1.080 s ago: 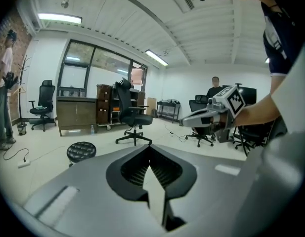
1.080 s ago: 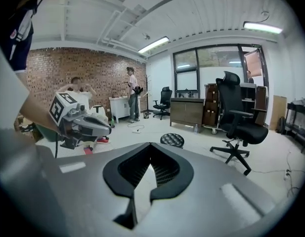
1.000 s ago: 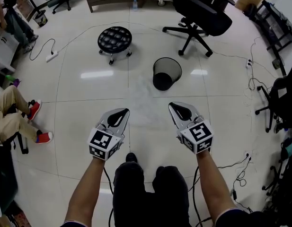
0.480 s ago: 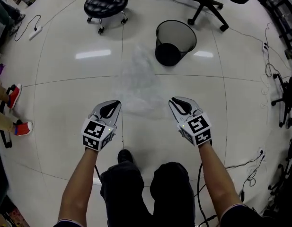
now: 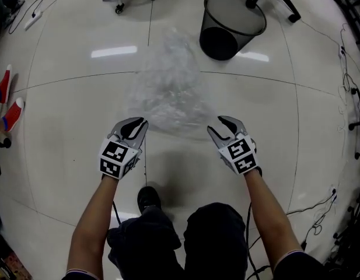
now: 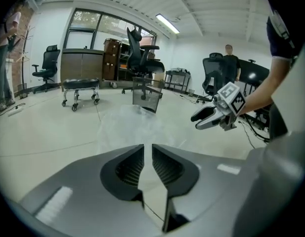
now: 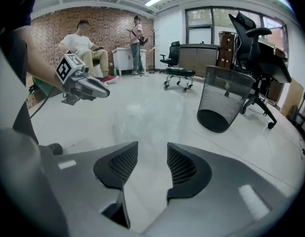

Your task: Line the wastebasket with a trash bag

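The glossy pale tiled floor (image 5: 69, 98) carries the crumpled clear plastic trash bag (image 5: 168, 86), near the black wire-mesh wastebasket (image 5: 250, 25). The right gripper (image 5: 226, 124) jaws have just been opening and stand spread, empty. The left gripper (image 5: 139, 122) jaws have just been opening and are narrowly parted, empty.

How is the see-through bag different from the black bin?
The trash bag is clear and crinkly; the wastebasket is black mesh. The trash bag lies spread flat; the wastebasket stands upright, open at the top. The trash bag looks soft, the wastebasket stiff. Both are on the floor.
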The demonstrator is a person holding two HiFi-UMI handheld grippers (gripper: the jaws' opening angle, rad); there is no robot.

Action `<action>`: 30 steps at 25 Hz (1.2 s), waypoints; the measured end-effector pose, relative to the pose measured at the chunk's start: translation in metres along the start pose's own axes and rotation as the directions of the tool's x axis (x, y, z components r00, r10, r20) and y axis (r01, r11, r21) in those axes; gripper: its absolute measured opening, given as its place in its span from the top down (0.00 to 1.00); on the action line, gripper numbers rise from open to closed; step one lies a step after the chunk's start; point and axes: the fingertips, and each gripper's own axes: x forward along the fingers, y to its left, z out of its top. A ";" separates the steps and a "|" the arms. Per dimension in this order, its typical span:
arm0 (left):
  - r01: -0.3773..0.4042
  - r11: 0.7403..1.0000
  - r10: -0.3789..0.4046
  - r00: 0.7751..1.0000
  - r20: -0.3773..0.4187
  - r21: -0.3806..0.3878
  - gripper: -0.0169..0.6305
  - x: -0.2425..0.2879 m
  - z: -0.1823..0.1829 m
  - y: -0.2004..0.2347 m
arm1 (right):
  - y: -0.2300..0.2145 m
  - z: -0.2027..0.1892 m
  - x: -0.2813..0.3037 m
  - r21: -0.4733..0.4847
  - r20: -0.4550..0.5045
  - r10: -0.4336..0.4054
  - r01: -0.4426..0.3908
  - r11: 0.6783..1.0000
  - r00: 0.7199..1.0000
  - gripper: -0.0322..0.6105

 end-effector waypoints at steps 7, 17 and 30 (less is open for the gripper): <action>-0.018 1.000 0.018 0.999 -0.047 0.003 0.81 0.025 -0.052 0.013 | -0.003 -0.054 0.039 -0.124 -0.106 -0.045 0.031 0.992 0.993 0.57; -0.058 0.997 0.063 0.994 -0.095 0.048 0.71 0.040 -0.070 0.035 | -0.027 -0.047 0.036 -0.097 -0.038 -0.098 0.094 0.991 0.994 0.87; -0.203 0.973 0.218 0.965 -0.145 0.112 0.50 0.048 -0.083 0.085 | -0.044 -0.061 0.048 -0.028 -0.072 -0.129 0.128 0.991 0.989 0.54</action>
